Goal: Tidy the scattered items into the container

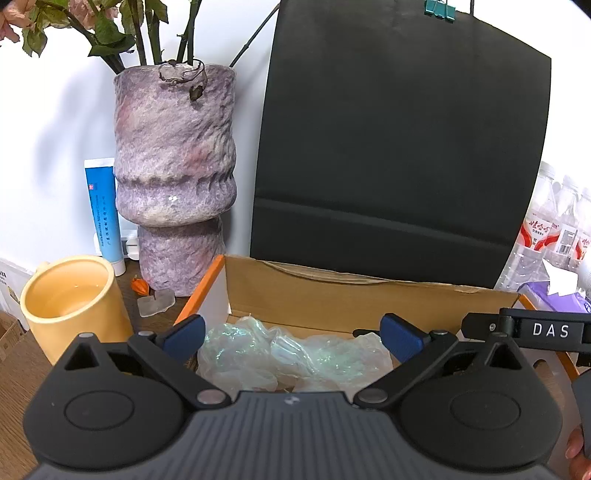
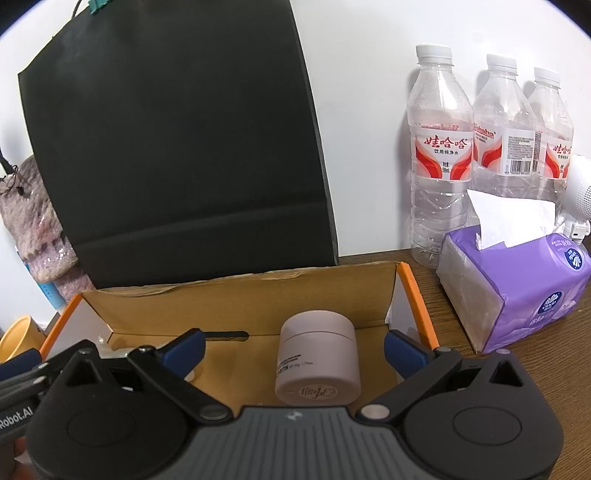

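Two handheld grippers, each black with blue rubbery finger pads, hover side by side over an open cardboard box (image 1: pixel 332 291) with orange-edged side flaps, standing on a dark wood-grain table (image 2: pixel 554 354).

The left gripper (image 1: pixel 293 334) has its fingers spread wide apart and holds nothing. Just past them, inside the left part of the box, lies a crumpled wad of thin clear plastic film (image 1: pixel 280 354) with a faint iridescent sheen.

The right gripper (image 2: pixel 293 349) is likewise spread wide, gripping nothing. Between and below its fingers, a squat, pale pink cylindrical jar (image 2: pixel 317 362) with a matte finish rests in the right part of the box; I cannot tell whether either pad touches it.

Behind the box, a smooth black paper bag (image 1: pixel 402 140) stands upright against the white wall, with teal binder clips (image 1: pixel 439 9) on its top edge. To its left is a rough, mottled purple vase (image 1: pixel 173 166) holding green stems, a blue and white tube (image 1: pixel 105 210) behind it, and a glossy yellow ceramic mug (image 1: pixel 74 302) in front. To the right of the box stand three clear ribbed plastic water bottles (image 2: pixel 491 140) with red and white labels, and a soft purple tissue pack (image 2: pixel 517 280) with a white tissue sticking up.
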A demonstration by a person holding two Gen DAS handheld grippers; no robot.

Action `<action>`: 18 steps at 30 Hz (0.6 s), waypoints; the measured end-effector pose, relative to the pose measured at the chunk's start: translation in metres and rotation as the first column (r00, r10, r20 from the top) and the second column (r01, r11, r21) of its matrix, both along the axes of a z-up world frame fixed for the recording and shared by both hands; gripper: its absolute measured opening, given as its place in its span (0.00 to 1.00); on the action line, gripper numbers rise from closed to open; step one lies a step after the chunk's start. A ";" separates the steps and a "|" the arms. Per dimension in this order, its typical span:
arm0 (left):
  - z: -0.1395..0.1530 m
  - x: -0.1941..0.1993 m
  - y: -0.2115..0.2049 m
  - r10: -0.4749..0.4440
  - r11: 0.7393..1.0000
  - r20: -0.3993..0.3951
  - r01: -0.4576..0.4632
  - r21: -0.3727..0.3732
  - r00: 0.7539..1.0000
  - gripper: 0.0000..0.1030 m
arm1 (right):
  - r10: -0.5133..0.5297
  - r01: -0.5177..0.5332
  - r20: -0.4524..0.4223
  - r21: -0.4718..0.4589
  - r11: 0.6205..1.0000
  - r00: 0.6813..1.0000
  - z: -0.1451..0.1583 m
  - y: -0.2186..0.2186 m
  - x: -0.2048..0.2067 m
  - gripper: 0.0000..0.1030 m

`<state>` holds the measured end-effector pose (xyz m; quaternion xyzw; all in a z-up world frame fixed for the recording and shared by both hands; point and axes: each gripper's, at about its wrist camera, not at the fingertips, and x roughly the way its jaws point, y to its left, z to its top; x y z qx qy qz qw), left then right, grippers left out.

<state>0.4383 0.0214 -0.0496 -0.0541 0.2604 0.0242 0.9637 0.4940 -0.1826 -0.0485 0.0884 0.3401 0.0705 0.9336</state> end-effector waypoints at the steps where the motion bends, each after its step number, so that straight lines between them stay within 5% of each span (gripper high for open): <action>1: 0.000 0.000 0.000 -0.001 1.000 0.000 0.001 -0.001 1.000 1.00 | 0.000 0.000 0.000 0.000 1.000 1.000 0.000 0.000 0.000 1.00; 18: 0.000 0.000 -0.001 -0.009 1.000 0.002 0.009 0.012 1.000 1.00 | 0.002 -0.002 -0.003 0.004 1.000 1.000 0.000 -0.001 0.000 1.00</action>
